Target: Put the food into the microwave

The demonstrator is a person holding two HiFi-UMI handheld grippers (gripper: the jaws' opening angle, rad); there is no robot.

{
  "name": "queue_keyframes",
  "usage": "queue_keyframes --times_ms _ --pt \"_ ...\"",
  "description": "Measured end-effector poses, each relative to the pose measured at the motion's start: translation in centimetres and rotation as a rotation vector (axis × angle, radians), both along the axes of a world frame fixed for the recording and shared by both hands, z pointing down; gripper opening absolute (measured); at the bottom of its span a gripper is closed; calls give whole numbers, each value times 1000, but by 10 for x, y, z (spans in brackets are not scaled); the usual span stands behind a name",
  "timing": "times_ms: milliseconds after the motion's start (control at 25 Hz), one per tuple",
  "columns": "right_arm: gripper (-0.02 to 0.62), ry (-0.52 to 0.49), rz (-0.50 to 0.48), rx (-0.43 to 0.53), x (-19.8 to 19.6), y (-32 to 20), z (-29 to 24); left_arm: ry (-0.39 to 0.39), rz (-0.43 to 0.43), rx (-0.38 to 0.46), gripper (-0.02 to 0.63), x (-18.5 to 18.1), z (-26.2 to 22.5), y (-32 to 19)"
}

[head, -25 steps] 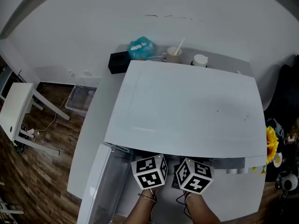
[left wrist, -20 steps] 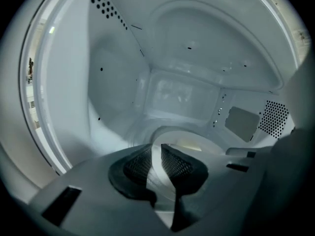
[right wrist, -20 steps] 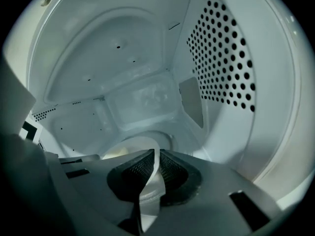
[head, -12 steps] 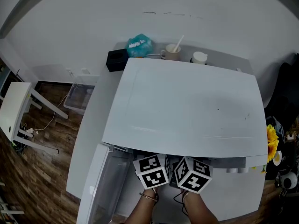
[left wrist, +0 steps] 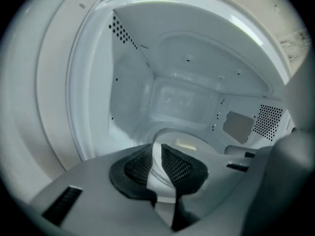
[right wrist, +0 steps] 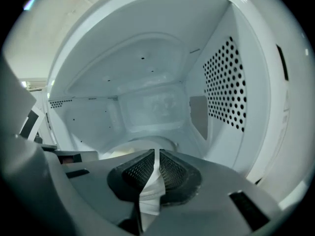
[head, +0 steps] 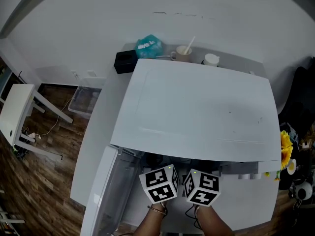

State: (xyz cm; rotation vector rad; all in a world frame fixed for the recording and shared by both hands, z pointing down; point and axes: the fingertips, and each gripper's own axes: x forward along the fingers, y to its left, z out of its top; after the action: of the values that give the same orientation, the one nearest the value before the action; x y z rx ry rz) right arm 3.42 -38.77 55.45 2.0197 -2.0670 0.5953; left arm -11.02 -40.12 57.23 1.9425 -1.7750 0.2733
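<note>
Food [left wrist: 185, 144] shows as a pale yellow bit on a white plate [left wrist: 158, 180]. The left gripper [left wrist: 156, 157] and right gripper [right wrist: 157, 164] both pinch the plate's rim with their fingers, just inside the open microwave [head: 197, 112]. It stands on a white surface [head: 98, 132] beside a brown wood floor [head: 34, 181].

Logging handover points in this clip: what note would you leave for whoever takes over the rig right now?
Grippers: the left gripper and the right gripper are each shut on the white plate by its rim.
Things: the microwave has its door open. The plate, with pale food, is inside the cavity.
Done: plate brought in.
Left: set it down (contact unclear), release, withdraw, close door.
</note>
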Motion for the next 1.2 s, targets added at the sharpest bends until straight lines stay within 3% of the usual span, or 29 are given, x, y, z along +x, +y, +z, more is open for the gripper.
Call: queue_keyframes --times_ms 320,480,800,1200 --pt "40 46 -195 37 -24 39 -20 26 25 25 54 2 -19 53" --pt "34 51 -263 36 -21 70 -27 11 51 -1 8 9 -25 91" --pt "18 48 -340 -2 -17 141 -51 20 90 -26 3 19 -55 162" --pt "18 -21 -363 0 -16 199 -92 43 125 61 3 26 -119 206"
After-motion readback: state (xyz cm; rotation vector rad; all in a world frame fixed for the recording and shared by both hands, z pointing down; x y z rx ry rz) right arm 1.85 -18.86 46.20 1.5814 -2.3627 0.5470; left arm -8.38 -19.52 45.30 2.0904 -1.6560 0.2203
